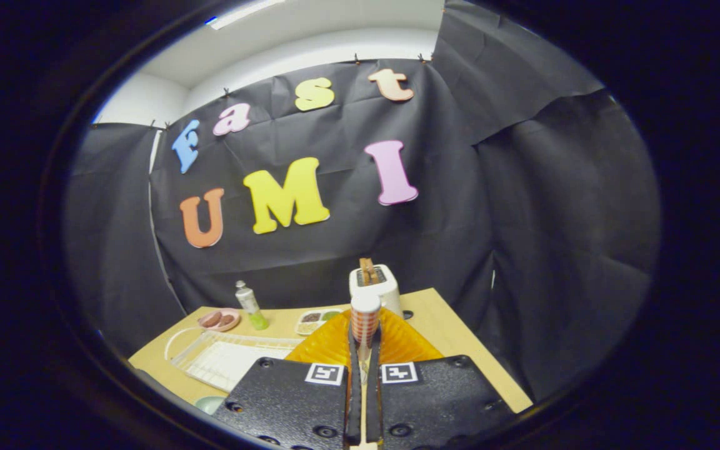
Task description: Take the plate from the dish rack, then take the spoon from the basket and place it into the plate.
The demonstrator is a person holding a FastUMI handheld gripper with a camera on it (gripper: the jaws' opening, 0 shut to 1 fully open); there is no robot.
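Note:
My gripper point(365, 342) is shut on the spoon point(365, 315). The spoon's orange-and-white checked handle with a white end sticks up from between the two narrow fingers point(354, 375). Right behind and under the fingers lies the ribbed orange plate point(405, 344) on the wooden table point(454, 337). The spoon's bowl end is hidden between the fingers. The white wire dish rack point(229, 359) sits to the left of the plate with nothing standing in it.
Beyond the plate stands a white toaster point(375, 282) holding a slice of toast. Along the table's back are a small compartment tray point(316, 320), a green-bottomed bottle point(250, 305) and a pink dish point(219, 320) with food. A pale green round thing point(210, 404) lies left of the fingers.

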